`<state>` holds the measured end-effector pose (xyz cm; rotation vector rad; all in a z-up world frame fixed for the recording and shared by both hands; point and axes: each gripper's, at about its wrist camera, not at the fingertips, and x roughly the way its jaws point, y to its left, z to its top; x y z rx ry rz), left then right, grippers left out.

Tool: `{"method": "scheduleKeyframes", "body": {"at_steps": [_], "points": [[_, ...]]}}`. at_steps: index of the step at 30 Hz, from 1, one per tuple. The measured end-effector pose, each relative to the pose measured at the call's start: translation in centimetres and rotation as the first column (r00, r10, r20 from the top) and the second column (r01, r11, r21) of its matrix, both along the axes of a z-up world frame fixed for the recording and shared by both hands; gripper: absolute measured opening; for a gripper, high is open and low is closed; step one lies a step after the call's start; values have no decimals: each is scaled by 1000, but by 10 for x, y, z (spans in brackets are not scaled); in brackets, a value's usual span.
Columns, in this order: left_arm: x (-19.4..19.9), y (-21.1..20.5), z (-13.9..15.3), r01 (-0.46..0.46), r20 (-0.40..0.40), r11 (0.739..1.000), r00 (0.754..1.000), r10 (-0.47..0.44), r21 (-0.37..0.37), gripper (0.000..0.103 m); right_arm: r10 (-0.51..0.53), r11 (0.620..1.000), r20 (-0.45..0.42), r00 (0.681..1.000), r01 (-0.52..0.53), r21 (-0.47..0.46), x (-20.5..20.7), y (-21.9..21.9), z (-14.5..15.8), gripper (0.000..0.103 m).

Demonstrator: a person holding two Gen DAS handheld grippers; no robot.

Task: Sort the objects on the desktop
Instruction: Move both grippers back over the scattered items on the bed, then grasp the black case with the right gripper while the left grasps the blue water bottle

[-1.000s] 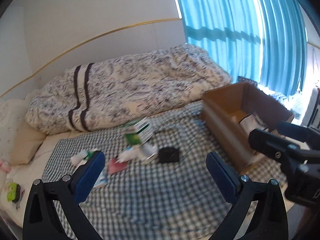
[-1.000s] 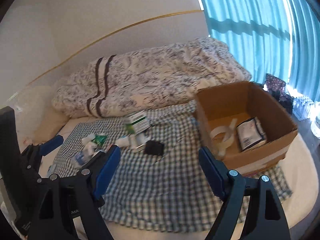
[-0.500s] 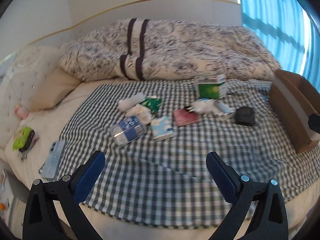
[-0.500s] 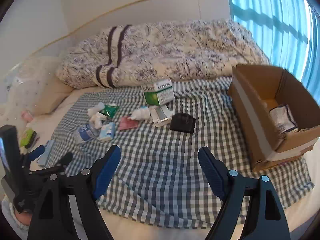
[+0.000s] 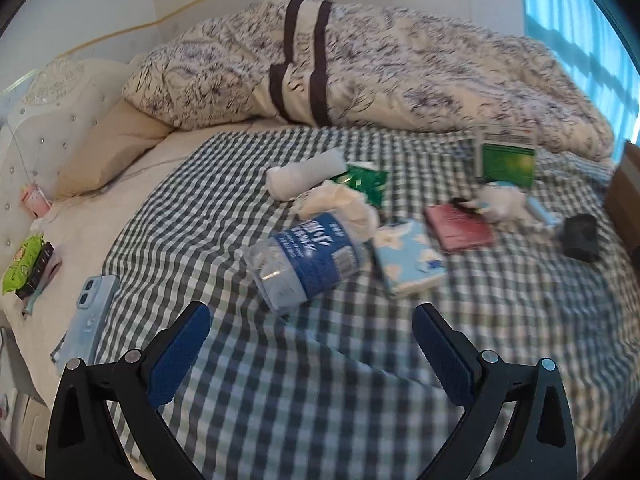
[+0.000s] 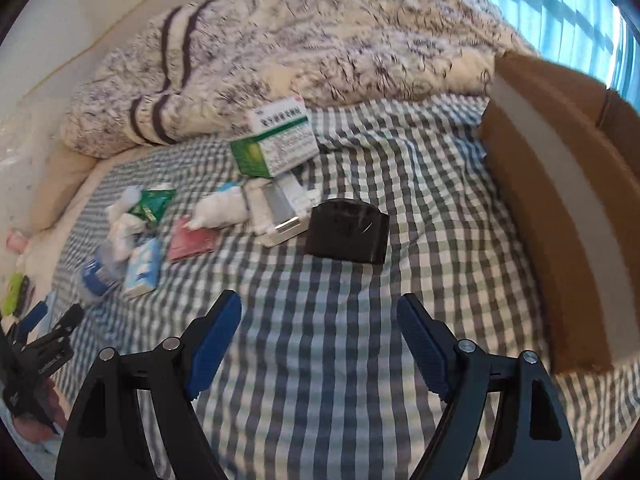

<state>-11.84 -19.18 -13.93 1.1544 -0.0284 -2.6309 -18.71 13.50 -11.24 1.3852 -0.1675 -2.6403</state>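
Bottle: a crushed clear plastic water bottle with a blue label (image 5: pixel 306 258) lies on its side on the green-and-white checked cloth (image 5: pixel 320 380), its long axis running from near-left to far-right, base toward the left gripper; its far end is hidden under a crumpled white tissue (image 5: pixel 340 204).
Beside it: a light blue tissue pack with white clouds (image 5: pixel 408 258) just to its right, then a flat dark red booklet (image 5: pixel 458 228).
Further out: a green-and-white medicine box (image 6: pixel 276 142) near the patterned duvet (image 6: pixel 320 48); a black pouch (image 6: pixel 348 232) lying flat.
Box: a brown cardboard box (image 6: pixel 560 208) at the cloth's right edge.
Left gripper (image 5: pixel 310 344): blue-padded jaws wide apart, empty, above the cloth just short of the bottle.
Right gripper (image 6: pixel 320 336): jaws wide apart, empty, short of the black pouch.
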Motion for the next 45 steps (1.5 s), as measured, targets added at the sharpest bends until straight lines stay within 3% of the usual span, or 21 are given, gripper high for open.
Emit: {"method": "scheduleKeyframes", "body": {"at_steps": [8, 17, 25, 29, 40, 45], "points": [[-23, -22, -12, -4, -16, 1000, 1000, 5, 17, 103, -60, 997, 57, 997, 57, 49, -62, -5, -43, 80], [-58, -38, -39, 118, 26, 992, 993, -119, 40, 103, -81, 994, 104, 991, 73, 85, -97, -9, -72, 80], [-74, -41, -56, 244, 75, 970, 967, -244, 14, 103, -72, 994, 100, 992, 64, 85, -98, -8, -74, 75], [-68, -30, -51, 289, 65, 957, 955, -288, -4, 94, -64, 997, 101, 993, 59, 53, -92, -7, -70, 75], [-30, -4, -38, 236, 39, 971, 971, -237, 23, 73, -45, 999, 78, 996, 45, 7, -59, 1, -48, 75], [-8, 16, -26, 344, 15, 938, 939, -344, 35, 72, -42, 999, 66, 997, 44, -23, -50, 6, -38, 75]]}}
